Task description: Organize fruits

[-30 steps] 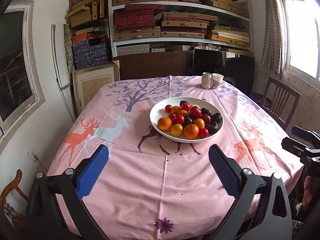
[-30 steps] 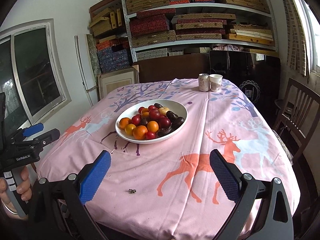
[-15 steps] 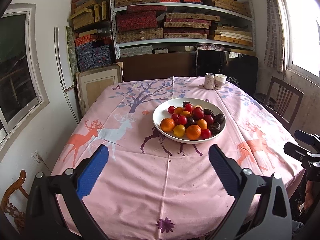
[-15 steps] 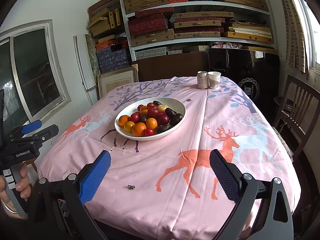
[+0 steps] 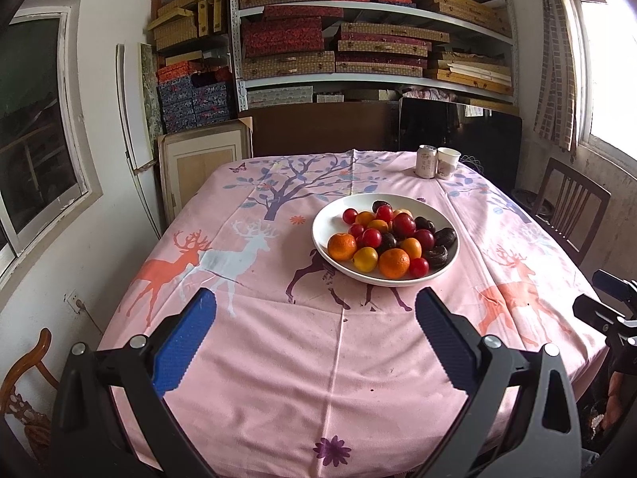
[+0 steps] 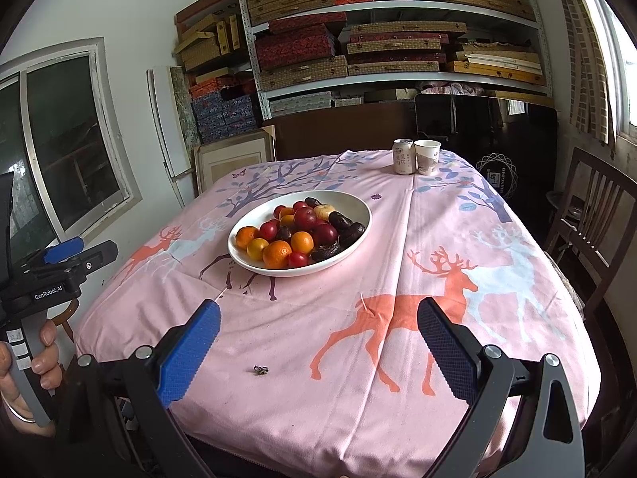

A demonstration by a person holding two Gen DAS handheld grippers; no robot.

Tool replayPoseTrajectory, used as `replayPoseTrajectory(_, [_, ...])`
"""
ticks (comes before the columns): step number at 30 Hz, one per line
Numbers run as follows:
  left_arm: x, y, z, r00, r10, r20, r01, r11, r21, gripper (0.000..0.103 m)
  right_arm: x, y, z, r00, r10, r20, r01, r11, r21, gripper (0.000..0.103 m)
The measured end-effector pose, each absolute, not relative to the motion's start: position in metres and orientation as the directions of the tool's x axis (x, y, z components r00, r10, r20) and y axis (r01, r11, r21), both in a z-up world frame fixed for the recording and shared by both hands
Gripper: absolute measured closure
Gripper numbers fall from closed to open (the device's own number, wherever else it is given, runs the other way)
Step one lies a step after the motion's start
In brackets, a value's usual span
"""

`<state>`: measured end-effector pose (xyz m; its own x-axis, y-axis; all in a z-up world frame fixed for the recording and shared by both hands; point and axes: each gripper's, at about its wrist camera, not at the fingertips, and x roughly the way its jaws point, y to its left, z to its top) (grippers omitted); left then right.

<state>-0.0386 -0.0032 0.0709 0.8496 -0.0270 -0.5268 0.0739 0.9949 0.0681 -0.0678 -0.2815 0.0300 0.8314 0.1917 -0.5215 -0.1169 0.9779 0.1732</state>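
A white bowl sits mid-table, also in the right wrist view. It holds a pile of fruit: oranges, red plums, a yellow fruit and dark fruit. My left gripper is open and empty over the near table edge, short of the bowl. My right gripper is open and empty over the near right part of the table. Each gripper shows at the edge of the other's view, left and right.
The table has a pink deer-print cloth. A can and a paper cup stand at the far edge. A small dark speck lies near the front. Wooden chairs stand to the right; box-filled shelves are behind.
Both grippers have moved slightly closer to the table and shifted; the bowl sits a little more to the right in the left view. Jaws stay open.
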Motion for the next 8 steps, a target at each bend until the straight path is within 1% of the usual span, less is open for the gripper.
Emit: replayPoseTrajectory(8, [-0.0374, -0.0025, 0.0686, 0.852, -0.012, -0.524, 0.064, 0.995, 0.081, 0.005, -0.0647, -0.2834, 0.0291, 0.830, 0.190, -0.525, -0.113, 0.978, 0.175, 0.004])
